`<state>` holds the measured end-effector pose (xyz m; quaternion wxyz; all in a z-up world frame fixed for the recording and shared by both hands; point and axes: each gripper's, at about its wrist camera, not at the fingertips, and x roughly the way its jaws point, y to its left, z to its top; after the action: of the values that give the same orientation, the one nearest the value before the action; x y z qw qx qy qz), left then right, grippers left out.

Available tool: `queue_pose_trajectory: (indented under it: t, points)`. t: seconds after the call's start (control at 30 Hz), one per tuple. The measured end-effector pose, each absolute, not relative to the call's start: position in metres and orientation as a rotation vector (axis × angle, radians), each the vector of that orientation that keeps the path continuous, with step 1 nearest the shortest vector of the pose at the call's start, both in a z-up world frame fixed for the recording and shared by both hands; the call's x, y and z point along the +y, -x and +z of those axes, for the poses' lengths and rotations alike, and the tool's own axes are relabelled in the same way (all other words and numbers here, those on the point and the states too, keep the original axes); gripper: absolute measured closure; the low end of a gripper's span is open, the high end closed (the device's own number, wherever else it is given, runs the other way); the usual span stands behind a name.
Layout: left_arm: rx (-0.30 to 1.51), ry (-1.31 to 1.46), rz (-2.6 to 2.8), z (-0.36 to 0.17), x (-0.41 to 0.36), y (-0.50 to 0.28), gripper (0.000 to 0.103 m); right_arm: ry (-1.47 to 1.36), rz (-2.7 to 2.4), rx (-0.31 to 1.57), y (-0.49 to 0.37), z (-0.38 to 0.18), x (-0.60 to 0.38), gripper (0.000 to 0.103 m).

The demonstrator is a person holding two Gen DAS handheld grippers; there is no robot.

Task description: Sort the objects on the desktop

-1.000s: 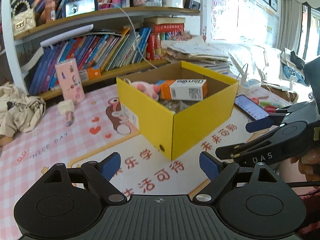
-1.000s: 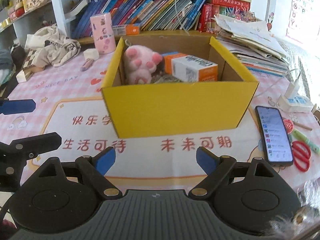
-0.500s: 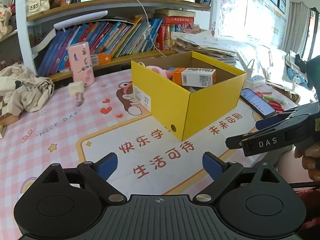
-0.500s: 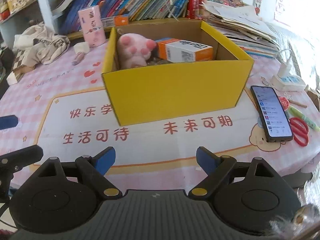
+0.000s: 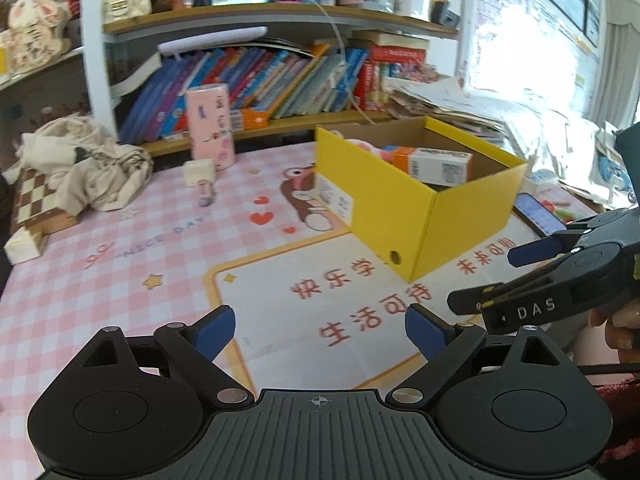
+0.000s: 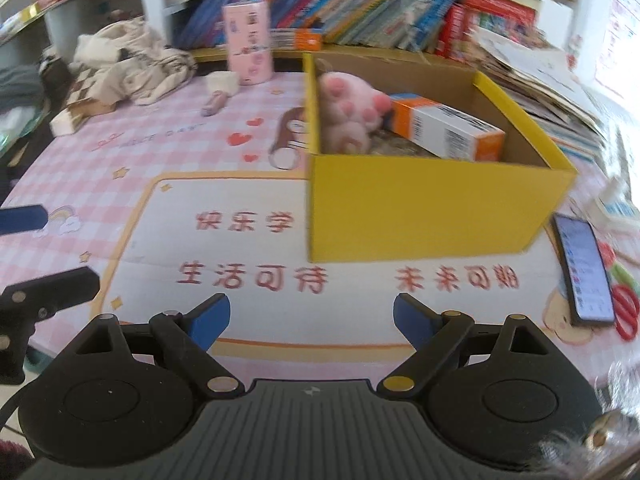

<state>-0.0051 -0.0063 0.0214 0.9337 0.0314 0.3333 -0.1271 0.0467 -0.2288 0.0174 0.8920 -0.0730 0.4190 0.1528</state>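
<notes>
A yellow cardboard box (image 5: 468, 224) (image 6: 432, 208) stands on the pink desk mat (image 5: 120, 264). Inside it lie a pink plush paw toy (image 6: 348, 108) and an orange-and-white carton (image 6: 448, 128) (image 5: 436, 162). My left gripper (image 5: 320, 326) hangs open over the mat's printed red text, well short of the box, with nothing between its blue pads. My right gripper (image 6: 310, 318) is open too and empty, facing the box's front wall. In the left wrist view the right gripper (image 5: 532, 264) shows at the right edge, held by a hand (image 5: 618, 320).
A pink cylinder tin (image 5: 210, 124) (image 6: 250, 40), a small white block (image 5: 199, 171) and a pen-like item (image 6: 214, 105) sit at the back. Crumpled cloth (image 5: 80, 164) lies left. A phone (image 6: 584, 268), red scissors (image 6: 626, 314) and a charger lie right of the box. Bookshelves stand behind.
Both grippers have drawn back and leftward from the box, so it looks smaller and further right. The left gripper's fingers stand slightly wider than a second ago.
</notes>
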Motion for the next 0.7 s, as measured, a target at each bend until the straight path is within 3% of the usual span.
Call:
queue_pose_trajectory:
  t: [0.7]
  points:
    - [0.690,-0.003,-0.083,0.017,0.044,-0.003,0.009,0.302,0.565,0.804,-0.078,0.017,-0.146,0.014]
